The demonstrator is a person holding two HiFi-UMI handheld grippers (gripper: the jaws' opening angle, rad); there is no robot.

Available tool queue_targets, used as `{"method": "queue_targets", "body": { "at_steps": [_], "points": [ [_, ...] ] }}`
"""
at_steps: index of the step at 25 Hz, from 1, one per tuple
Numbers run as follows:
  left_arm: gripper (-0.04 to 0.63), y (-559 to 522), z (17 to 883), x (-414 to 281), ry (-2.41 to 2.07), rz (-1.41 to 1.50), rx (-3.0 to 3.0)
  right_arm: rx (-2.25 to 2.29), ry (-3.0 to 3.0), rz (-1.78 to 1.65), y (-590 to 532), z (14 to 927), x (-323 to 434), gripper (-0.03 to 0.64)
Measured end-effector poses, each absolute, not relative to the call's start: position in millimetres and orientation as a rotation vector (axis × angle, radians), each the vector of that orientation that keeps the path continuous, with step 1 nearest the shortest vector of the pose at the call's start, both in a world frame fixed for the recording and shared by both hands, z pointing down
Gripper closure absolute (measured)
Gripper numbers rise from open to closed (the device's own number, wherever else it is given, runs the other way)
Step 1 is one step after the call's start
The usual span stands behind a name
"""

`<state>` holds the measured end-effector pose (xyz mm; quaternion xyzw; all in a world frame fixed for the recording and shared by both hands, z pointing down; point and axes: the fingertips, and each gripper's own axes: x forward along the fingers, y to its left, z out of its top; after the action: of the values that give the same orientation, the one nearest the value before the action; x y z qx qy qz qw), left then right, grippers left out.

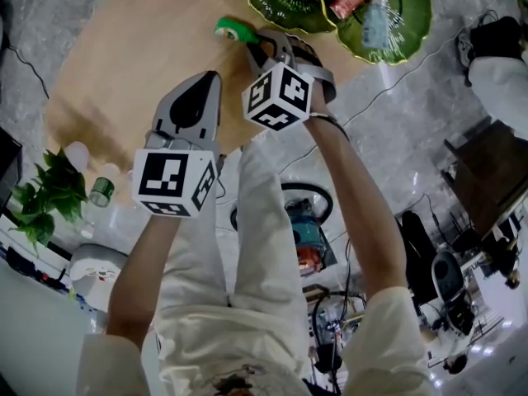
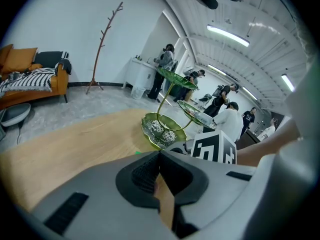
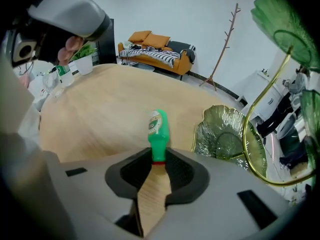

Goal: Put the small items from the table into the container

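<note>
Pinching bottle (image 3: 158, 128) neck with right gripper (image 3: 158, 159); bottle lies on table (image 1: 132, 56) near dish (image 3: 227, 134), probably grip for lifting over. Left gripper (image 2: 160, 155) jaws together, empty, held clear.

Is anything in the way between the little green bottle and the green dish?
Nothing visible. The bottle lies on bare table with its neck between the right gripper's jaws, and only open wood separates it from the dish.
</note>
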<state>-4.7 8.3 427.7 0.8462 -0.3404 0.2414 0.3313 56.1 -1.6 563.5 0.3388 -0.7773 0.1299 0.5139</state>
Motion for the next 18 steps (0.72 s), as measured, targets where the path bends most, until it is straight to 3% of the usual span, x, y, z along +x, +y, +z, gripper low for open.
{"method": "queue_targets", "body": {
  "at_steps": [18],
  "points": [
    [0.588,13,410,-2,-0.878,0.630,2.244,0.883,-1.906,0.332,3,529,52,0.529]
  ]
}}
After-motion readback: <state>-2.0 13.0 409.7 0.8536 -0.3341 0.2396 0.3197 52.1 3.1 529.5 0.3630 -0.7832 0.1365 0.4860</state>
